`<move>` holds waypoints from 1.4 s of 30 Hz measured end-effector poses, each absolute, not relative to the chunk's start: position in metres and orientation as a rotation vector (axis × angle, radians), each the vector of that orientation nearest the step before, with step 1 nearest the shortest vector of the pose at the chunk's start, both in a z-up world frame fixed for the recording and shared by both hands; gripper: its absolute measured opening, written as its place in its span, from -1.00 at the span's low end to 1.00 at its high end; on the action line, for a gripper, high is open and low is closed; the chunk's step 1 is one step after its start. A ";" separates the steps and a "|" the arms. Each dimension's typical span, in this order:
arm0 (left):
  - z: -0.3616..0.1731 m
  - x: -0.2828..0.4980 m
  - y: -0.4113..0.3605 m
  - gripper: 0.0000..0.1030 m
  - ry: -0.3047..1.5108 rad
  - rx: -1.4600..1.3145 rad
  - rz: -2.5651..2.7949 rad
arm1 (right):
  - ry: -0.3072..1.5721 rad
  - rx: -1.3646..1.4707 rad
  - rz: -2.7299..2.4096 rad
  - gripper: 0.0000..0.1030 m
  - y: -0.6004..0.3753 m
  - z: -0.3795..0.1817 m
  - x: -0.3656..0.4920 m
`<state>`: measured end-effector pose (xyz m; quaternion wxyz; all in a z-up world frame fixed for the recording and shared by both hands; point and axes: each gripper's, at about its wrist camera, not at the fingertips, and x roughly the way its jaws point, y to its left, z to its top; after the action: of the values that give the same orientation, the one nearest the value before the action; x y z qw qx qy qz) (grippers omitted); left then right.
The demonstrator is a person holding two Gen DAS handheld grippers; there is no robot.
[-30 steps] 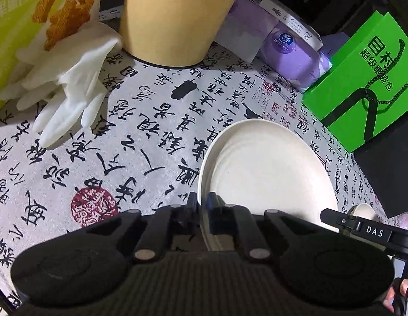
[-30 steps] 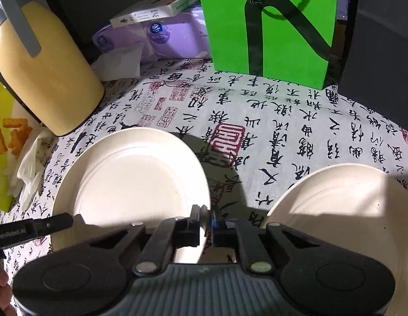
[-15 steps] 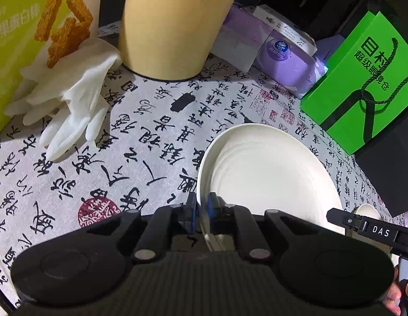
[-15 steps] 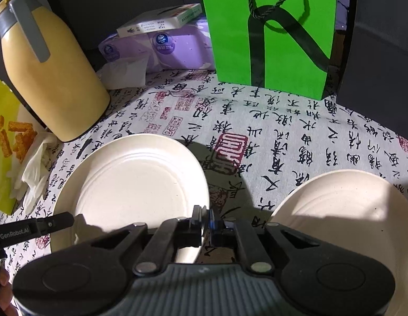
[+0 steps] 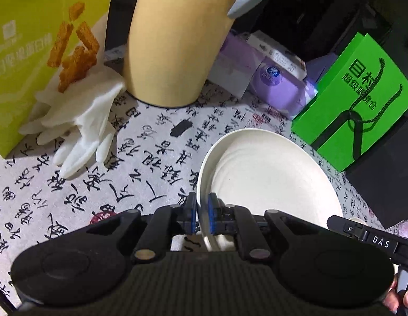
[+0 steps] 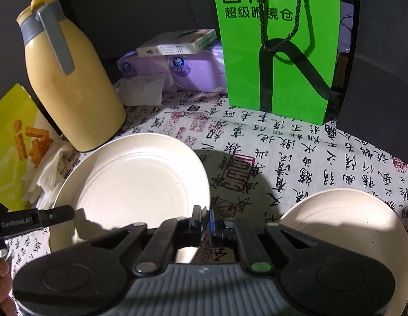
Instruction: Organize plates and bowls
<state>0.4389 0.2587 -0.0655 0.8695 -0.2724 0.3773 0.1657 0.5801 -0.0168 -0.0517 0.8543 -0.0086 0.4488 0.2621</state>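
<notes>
plate [image 5: 269,173] lifted off cloth | left gripper [image 5: 202,206], right gripper [image 6: 207,220] clamp opposite rims

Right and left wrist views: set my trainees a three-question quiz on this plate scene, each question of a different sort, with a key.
1. True or false: the left gripper is open and clear of the held plate.
2. What lies at the foot of the snack box? A. white gloves B. a spoon C. a folded towel
3. How many plates does the right wrist view show?

Key
1. False: it is shut on the plate's rim.
2. A
3. Two: the held plate and a second plate on the tablecloth.
</notes>
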 end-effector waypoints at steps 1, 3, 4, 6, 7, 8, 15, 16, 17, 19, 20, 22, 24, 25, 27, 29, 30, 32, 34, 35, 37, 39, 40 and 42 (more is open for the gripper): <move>-0.063 0.438 0.258 -0.83 0.783 -0.569 0.344 | 0.941 -0.012 0.551 -0.89 -0.018 -0.050 0.579; -0.059 0.437 0.257 -0.83 0.776 -0.567 0.339 | 0.933 -0.003 0.550 -0.89 -0.020 -0.046 0.577; -0.057 0.437 0.255 -0.83 0.774 -0.561 0.338 | 0.929 -0.002 0.549 -0.89 -0.021 -0.044 0.577; -0.053 0.436 0.253 -0.83 0.771 -0.553 0.338 | 0.919 -0.002 0.547 -0.90 -0.022 -0.039 0.575; -0.051 0.436 0.251 -0.83 0.769 -0.549 0.338 | 0.915 -0.002 0.547 -0.89 -0.023 -0.037 0.574; -0.049 0.436 0.250 -0.83 0.766 -0.548 0.337 | 0.911 -0.001 0.545 -0.89 -0.024 -0.035 0.573; -0.032 0.427 0.246 -0.83 0.747 -0.538 0.333 | 0.887 0.007 0.545 -0.89 -0.030 -0.022 0.563; -0.029 0.425 0.245 -0.83 0.743 -0.537 0.333 | 0.884 0.009 0.546 -0.89 -0.031 -0.020 0.561; -0.027 0.423 0.245 -0.83 0.739 -0.536 0.333 | 0.879 0.009 0.547 -0.89 -0.031 -0.018 0.559; -0.022 0.418 0.244 -0.83 0.732 -0.534 0.333 | 0.871 0.011 0.551 -0.89 -0.033 -0.013 0.555; -0.020 0.416 0.244 -0.83 0.727 -0.533 0.333 | 0.868 0.012 0.553 -0.89 -0.034 -0.011 0.553; -0.015 0.411 0.243 -0.83 0.722 -0.534 0.332 | 0.863 0.012 0.556 -0.89 -0.035 -0.007 0.548; -0.011 0.407 0.242 -0.83 0.717 -0.535 0.331 | 0.857 0.014 0.558 -0.89 -0.036 -0.003 0.543; -0.009 0.404 0.242 -0.83 0.714 -0.535 0.331 | 0.854 0.015 0.558 -0.89 -0.037 -0.001 0.540; -0.004 0.399 0.240 -0.83 0.707 -0.533 0.330 | 0.848 0.015 0.560 -0.89 -0.038 0.003 0.535; 0.000 0.393 0.239 -0.83 0.700 -0.534 0.329 | 0.839 0.017 0.563 -0.89 -0.040 0.008 0.529; 0.003 0.390 0.239 -0.83 0.696 -0.534 0.327 | 0.834 0.017 0.564 -0.89 -0.041 0.010 0.526; 0.008 0.383 0.237 -0.83 0.687 -0.532 0.328 | 0.825 0.018 0.566 -0.89 -0.042 0.015 0.519; 0.014 0.376 0.235 -0.83 0.676 -0.529 0.328 | 0.814 0.019 0.568 -0.89 -0.045 0.021 0.511; 0.016 0.373 0.234 -0.83 0.672 -0.528 0.328 | 0.808 0.019 0.569 -0.89 -0.046 0.023 0.508; 0.021 0.365 0.232 -0.83 0.662 -0.526 0.327 | 0.797 0.019 0.571 -0.89 -0.048 0.028 0.500; 0.026 0.358 0.230 -0.83 0.653 -0.525 0.324 | 0.788 0.019 0.570 -0.89 -0.051 0.033 0.492; 0.028 0.355 0.229 -0.83 0.650 -0.522 0.324 | 0.783 0.019 0.570 -0.89 -0.052 0.035 0.488; 0.032 0.347 0.226 -0.83 0.642 -0.516 0.324 | 0.775 0.020 0.572 -0.89 -0.054 0.039 0.480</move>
<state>0.3467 0.2264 0.0323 0.9036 -0.2498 0.3108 0.1568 0.4798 -0.0544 0.0394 0.8861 0.0097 0.3727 0.2753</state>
